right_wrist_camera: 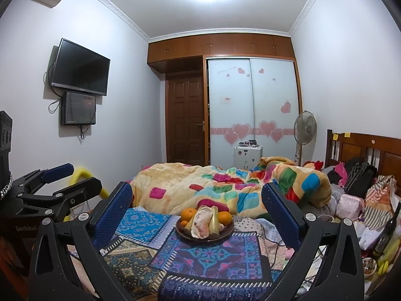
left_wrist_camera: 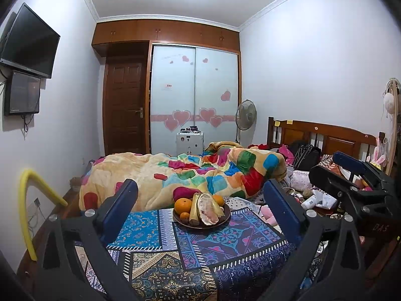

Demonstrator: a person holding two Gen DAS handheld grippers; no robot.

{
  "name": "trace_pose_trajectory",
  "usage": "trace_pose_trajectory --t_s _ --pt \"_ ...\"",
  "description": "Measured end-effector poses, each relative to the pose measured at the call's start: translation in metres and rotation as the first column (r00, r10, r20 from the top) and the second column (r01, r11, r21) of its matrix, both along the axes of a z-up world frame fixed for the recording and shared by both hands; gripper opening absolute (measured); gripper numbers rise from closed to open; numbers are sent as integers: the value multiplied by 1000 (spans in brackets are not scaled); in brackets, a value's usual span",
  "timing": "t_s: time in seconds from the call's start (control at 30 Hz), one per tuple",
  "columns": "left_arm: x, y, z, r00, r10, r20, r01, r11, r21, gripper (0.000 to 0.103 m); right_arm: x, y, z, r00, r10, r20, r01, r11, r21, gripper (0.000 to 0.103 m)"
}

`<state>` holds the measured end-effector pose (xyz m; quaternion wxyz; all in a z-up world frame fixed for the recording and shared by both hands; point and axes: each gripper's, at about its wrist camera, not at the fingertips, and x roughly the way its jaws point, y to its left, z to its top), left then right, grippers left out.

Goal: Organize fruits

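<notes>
The left gripper [left_wrist_camera: 200, 200] and right gripper [right_wrist_camera: 196, 204] sit nearest the lens, each with its blue-padded jaws spread wide and holding nothing, both framing the dark plate [left_wrist_camera: 200, 223] just beyond, probably to keep the fruits centred for either a pickup or a parting look. The fruits [left_wrist_camera: 198, 207], namely oranges, bananas and an opened pomelo, are already heaped together on that plate, which fits a tidy finish or a pile awaiting sorting. The plate rests on a patterned blue cloth [left_wrist_camera: 225, 245] at the near edge of a bed, with a colourful quilt [left_wrist_camera: 200, 173] behind and a wardrobe [left_wrist_camera: 194, 95] on the far wall.
</notes>
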<state>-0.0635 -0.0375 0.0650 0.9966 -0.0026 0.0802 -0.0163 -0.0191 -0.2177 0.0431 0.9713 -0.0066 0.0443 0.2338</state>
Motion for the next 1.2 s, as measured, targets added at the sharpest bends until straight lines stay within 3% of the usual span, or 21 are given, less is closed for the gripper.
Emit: trace_pose_trajectory --t_s 1.2 --pt "2 -3 -4 1000 -15 -19 14 1000 -17 103 0 0 -1 1000 -2 -12 2 1000 12 103"
